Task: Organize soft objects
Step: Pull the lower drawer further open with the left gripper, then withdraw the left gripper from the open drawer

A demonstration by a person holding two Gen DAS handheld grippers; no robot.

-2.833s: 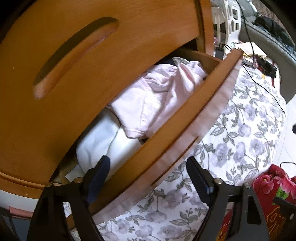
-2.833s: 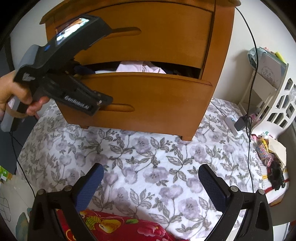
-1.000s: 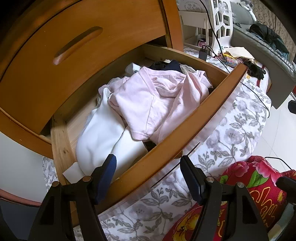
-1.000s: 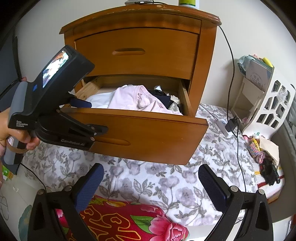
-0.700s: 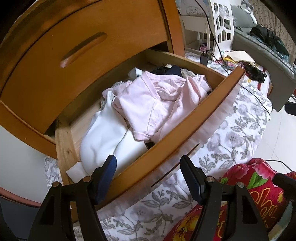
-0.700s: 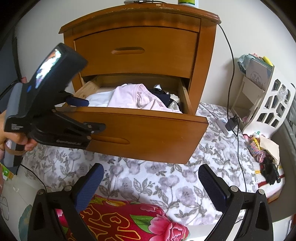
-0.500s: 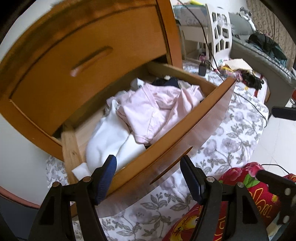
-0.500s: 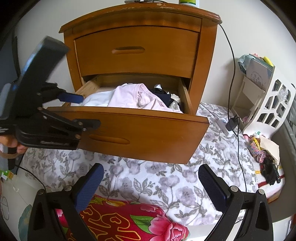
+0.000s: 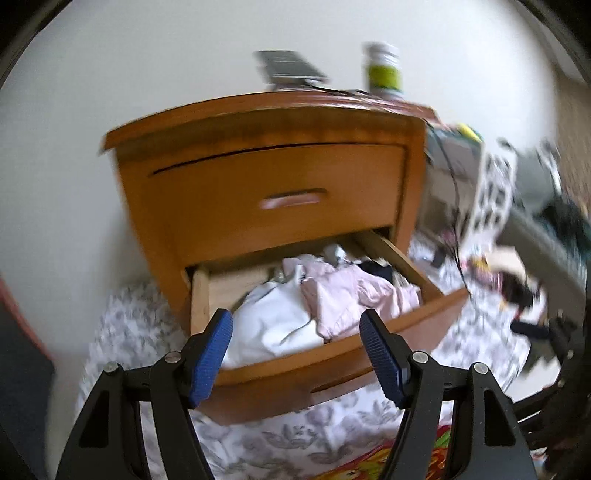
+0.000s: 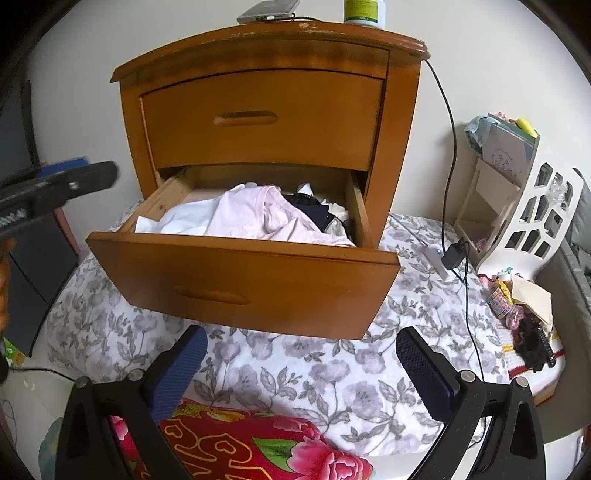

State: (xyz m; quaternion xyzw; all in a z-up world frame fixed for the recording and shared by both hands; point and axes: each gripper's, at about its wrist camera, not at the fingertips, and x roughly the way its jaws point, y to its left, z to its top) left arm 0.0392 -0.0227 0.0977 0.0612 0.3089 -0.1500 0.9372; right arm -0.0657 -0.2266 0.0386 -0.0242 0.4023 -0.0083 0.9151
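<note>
The wooden nightstand's lower drawer [image 10: 240, 280] stands pulled out, its upper drawer [image 10: 258, 118] closed. Inside lie a white garment [image 10: 184, 218], a pink garment [image 10: 258, 214] and a dark garment [image 10: 310, 206] in a loose heap. In the blurred left wrist view, my left gripper [image 9: 295, 354] hovers open and empty in front of the drawer [image 9: 332, 354], clear of its front. One of its fingers [image 10: 88, 177] shows at the left edge of the right wrist view. My right gripper [image 10: 301, 350] is open and empty, low over a red floral cloth [image 10: 258, 443].
A phone [image 10: 269, 9] and a green-labelled bottle [image 10: 364, 11] sit on the nightstand top, with a black cable [image 10: 448, 147] running down its right side. A white cut-out rack [image 10: 535, 214] and small clutter [image 10: 524, 306] lie to the right. A grey floral sheet [image 10: 332, 369] covers the floor.
The drawer went from nearly closed to pulled out. In the last second my left gripper drew back and up from it and rolled level. The right gripper stayed put.
</note>
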